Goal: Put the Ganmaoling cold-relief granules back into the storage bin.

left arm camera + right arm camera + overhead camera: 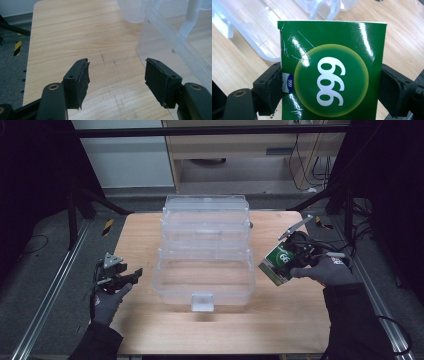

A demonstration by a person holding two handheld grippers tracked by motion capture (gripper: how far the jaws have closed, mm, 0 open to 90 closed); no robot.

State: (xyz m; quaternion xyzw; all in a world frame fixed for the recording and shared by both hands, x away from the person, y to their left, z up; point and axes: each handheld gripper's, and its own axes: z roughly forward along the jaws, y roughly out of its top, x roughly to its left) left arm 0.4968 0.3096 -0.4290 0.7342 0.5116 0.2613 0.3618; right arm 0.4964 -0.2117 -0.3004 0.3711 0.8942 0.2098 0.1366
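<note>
Between the right tool's [329, 87] jaws — green box [332, 72] (clamped sideways).

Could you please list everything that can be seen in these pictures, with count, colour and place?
storage box: one, clear plastic, tiered trays spread open, middle of the table, latch toward the person.
carton: one, green with white digits in a yellow-green circle, held above the table just right of the storage box.
table: one, light wood, centre of the high view.
striped markers: two, yellow and black, on the grey floor beside the table's far corners.
left gripper: one, black, jaws open and empty, over the table's left edge.
right gripper: one, black, clamped on the carton's sides.
gloved hands: two, grey, one on each gripper.
</note>
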